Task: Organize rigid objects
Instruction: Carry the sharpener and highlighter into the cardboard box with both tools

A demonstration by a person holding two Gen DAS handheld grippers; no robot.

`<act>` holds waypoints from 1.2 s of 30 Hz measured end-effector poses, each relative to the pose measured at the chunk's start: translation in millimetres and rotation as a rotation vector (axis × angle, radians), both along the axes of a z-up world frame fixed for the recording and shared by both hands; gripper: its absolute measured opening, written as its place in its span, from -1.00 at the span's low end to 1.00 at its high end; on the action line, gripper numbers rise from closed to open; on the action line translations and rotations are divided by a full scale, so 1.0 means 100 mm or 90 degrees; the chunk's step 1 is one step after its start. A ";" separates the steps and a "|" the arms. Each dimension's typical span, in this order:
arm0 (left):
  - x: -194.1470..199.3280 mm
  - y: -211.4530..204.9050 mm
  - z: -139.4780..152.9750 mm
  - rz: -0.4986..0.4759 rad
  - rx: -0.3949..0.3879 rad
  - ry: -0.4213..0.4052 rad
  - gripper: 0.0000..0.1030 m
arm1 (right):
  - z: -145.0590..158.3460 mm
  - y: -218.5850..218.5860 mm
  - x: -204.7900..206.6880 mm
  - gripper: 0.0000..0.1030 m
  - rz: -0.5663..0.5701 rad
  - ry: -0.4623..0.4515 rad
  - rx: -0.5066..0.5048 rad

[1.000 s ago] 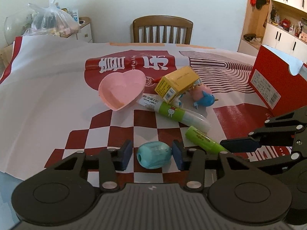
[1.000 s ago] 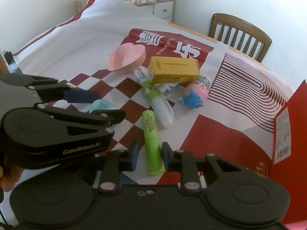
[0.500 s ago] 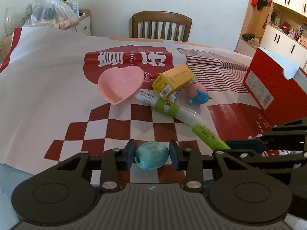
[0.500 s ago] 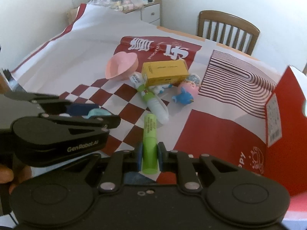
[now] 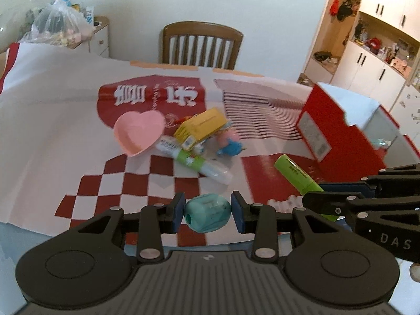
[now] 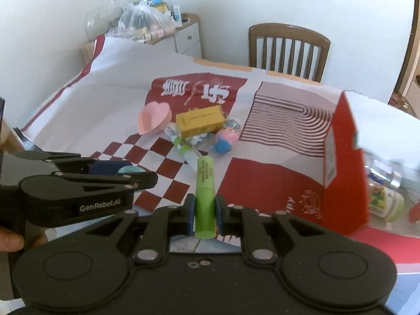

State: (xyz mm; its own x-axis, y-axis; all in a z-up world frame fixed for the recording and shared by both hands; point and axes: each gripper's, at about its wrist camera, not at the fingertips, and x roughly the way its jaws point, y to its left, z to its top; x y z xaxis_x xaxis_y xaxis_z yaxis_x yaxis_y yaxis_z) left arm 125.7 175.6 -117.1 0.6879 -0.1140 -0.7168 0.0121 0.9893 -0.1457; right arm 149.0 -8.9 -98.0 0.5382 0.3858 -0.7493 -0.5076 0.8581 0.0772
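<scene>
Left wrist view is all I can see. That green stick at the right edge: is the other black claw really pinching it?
Observer: Yes. In the right wrist view the right gripper is shut on the green tube, with a pad pressed on each side.
Operator: What is behind the near wall of the red box?
Observer: Past the wall of the red box, a bottle with a green label lies blurred. I cannot tell whether it is inside.
Operator: Who is carrying my claw?
Observer: A person's hand shows at the picture's edge, behind the left gripper.
</scene>
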 end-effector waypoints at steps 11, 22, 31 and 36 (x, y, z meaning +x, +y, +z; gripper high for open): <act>0.07 -0.50 0.44 -0.040 -0.002 -0.027 -0.28 | 0.41 -0.53 -0.03 -0.72 -0.029 -0.022 0.025; 0.19 -1.21 0.66 -0.083 0.009 -0.051 -0.28 | 0.55 -1.25 0.11 -0.72 -0.070 -0.044 0.041; 0.37 -1.84 0.66 -0.107 0.023 -0.050 -0.28 | 0.54 -1.84 0.27 -0.72 -0.103 -0.049 0.044; 0.54 -2.15 0.62 -0.119 0.039 -0.041 -0.28 | 0.49 -2.18 0.37 -0.72 -0.126 -0.049 0.039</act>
State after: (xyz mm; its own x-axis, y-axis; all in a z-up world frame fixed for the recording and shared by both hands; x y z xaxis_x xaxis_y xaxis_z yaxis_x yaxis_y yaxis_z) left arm 180.0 -39.8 -55.6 0.7040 -0.2016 -0.6810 0.2036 0.9759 -0.0785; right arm 186.3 -226.4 -49.3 0.6631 0.3104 -0.6811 -0.3357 0.9366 0.1000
